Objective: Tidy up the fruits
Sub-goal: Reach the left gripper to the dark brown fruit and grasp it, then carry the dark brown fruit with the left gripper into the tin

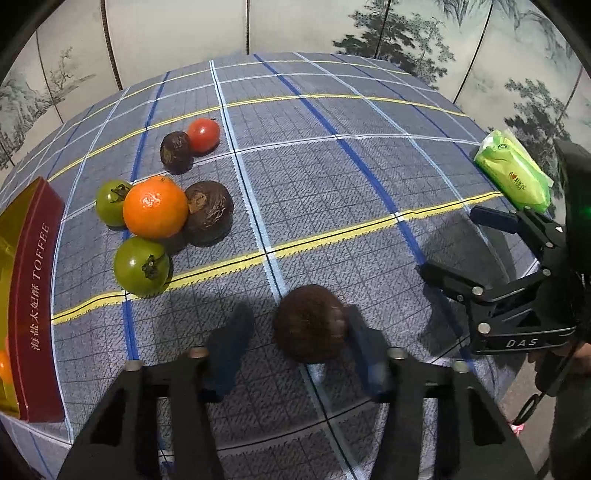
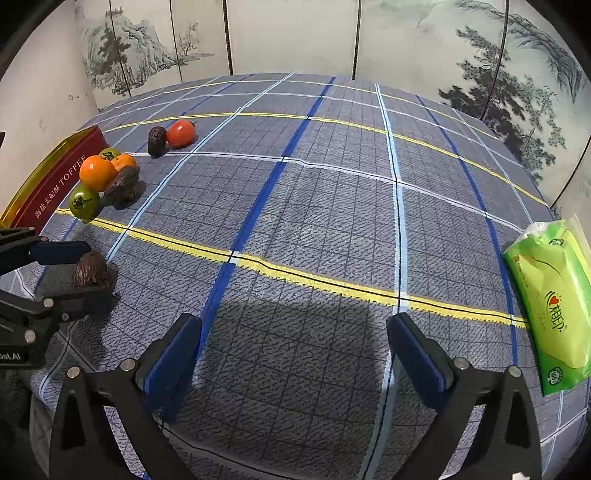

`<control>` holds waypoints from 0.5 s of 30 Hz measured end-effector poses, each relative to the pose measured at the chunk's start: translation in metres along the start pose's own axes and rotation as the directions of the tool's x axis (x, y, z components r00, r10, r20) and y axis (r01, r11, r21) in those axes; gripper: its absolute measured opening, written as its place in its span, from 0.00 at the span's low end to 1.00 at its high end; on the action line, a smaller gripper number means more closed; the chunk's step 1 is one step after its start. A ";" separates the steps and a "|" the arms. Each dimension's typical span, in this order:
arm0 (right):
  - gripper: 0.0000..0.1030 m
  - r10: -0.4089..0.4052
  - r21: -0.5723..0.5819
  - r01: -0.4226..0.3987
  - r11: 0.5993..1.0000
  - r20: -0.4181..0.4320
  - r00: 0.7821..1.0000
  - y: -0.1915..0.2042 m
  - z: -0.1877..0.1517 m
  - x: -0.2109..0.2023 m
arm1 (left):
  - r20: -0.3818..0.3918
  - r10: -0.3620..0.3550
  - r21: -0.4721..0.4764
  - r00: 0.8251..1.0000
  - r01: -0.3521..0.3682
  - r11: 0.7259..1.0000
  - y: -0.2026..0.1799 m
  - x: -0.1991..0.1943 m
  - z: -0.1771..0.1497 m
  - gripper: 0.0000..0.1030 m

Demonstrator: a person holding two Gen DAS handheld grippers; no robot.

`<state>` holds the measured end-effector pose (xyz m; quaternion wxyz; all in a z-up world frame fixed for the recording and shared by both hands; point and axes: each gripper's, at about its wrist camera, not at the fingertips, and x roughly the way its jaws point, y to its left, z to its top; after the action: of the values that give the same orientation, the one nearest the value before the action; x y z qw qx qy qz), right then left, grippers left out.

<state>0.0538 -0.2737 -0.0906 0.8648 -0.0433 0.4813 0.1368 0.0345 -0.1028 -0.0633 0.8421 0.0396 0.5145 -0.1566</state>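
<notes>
Nearest, the left gripper (image 1: 291, 350) has a dark brown fruit (image 1: 310, 323) between its fingers (image 1: 364, 350); the right-hand pad is against the fruit, the left-hand pad still shows a gap, so the fingers are closing in but not yet clamped, and the fruit sits on the counter (image 1: 332, 206). Likely the grab before moving it to the box. The right gripper (image 2: 295, 363) hovers over bare cloth with fingers spread wide and nothing in them, probably parked out of the way. Farther left, a cluster lies close together: a green tomato (image 1: 142, 266), an orange (image 1: 155, 206), a second green tomato (image 1: 110, 201) behind it, and another brown fruit (image 1: 210, 210) touching the orange. Beyond those, a small brown fruit (image 1: 176, 151) rests beside a red tomato (image 1: 203, 134). At the far left edge a red toffee box (image 1: 35, 288) with a gold interior stands open, seemingly the target, something orange already inside. On the right edge is a green wipes pack (image 2: 550, 299), unrelated. The counter wears a blue-grey plaid cloth with yellow, white and blue lines. Behind it stands a folding screen (image 2: 295, 33) painted with ink trees and hills.
</notes>
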 end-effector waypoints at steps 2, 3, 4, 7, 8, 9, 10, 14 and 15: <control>0.99 -0.002 0.002 0.002 1.000 0.000 1.000 0.000 0.000 0.000 | 0.000 -0.002 0.000 1.000 0.002 1.000 0.000 -0.001 0.000 0.39; 0.99 -0.002 0.004 0.002 1.000 -0.001 1.000 0.000 0.000 0.000 | 0.001 0.002 -0.001 1.000 -0.002 1.000 0.000 -0.002 -0.001 0.39; 0.99 -0.002 0.004 0.002 1.000 0.000 1.000 0.000 0.000 -0.001 | 0.005 0.007 -0.002 1.000 -0.007 1.000 0.001 -0.004 -0.001 0.39; 0.99 -0.006 0.010 0.006 1.000 -0.003 1.000 -0.001 0.000 -0.001 | 0.022 0.019 -0.004 1.000 -0.019 1.000 0.004 -0.010 -0.002 0.39; 0.99 -0.008 0.012 0.008 1.000 -0.004 1.000 -0.001 0.001 -0.001 | 0.027 0.025 -0.003 0.999 -0.025 1.000 0.005 -0.013 -0.002 0.39; 0.99 -0.010 0.015 0.010 1.000 -0.006 1.000 -0.001 0.001 -0.001 | 0.031 0.034 -0.001 0.999 -0.034 0.999 0.006 -0.015 -0.002 0.39; 0.99 -0.012 0.017 0.012 1.000 -0.007 1.000 -0.001 0.001 -0.001 | 0.037 0.043 -0.004 0.998 -0.043 0.999 0.008 -0.019 -0.002 0.39; 0.99 -0.016 0.024 0.016 1.000 -0.011 1.000 0.000 0.001 -0.001 | 0.052 0.047 -0.027 0.998 -0.046 0.999 0.018 -0.031 -0.002 0.39; 0.99 -0.017 0.025 0.018 1.000 -0.013 1.000 0.000 0.002 0.000 | 0.057 0.050 -0.033 0.997 -0.048 0.998 0.021 -0.034 -0.003 0.39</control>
<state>0.0549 -0.2736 -0.0894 0.8633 -0.0373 0.4880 0.1229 0.0242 -0.0747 -0.0369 0.8607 0.0343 0.4914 -0.1290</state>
